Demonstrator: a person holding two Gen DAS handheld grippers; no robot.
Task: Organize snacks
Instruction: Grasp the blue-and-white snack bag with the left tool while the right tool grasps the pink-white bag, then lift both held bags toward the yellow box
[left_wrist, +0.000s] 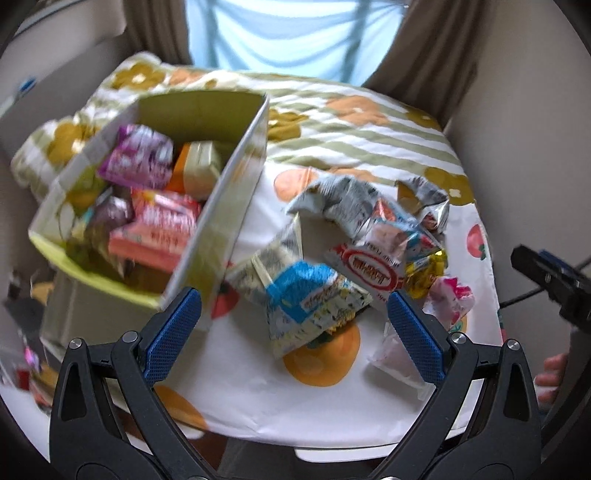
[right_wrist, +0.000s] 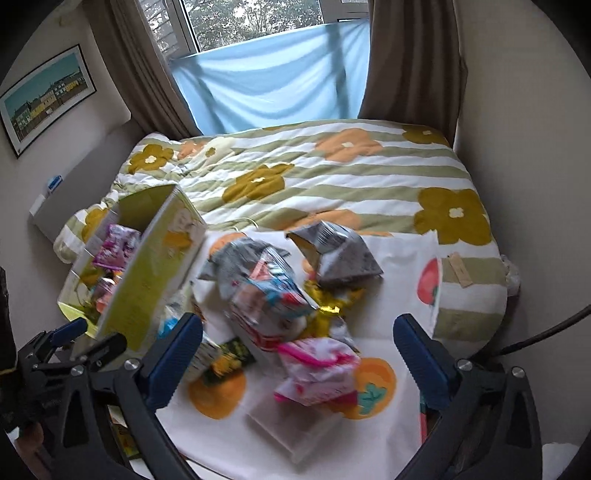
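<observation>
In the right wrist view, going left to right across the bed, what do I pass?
Left gripper → green box → blue-and-red snack bag → grey packet → tomato print on the cloth.

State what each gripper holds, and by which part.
Nothing is held. The left gripper and the right gripper both stand open above the loose snack packets, with no packet pressed between their pads.
</observation>
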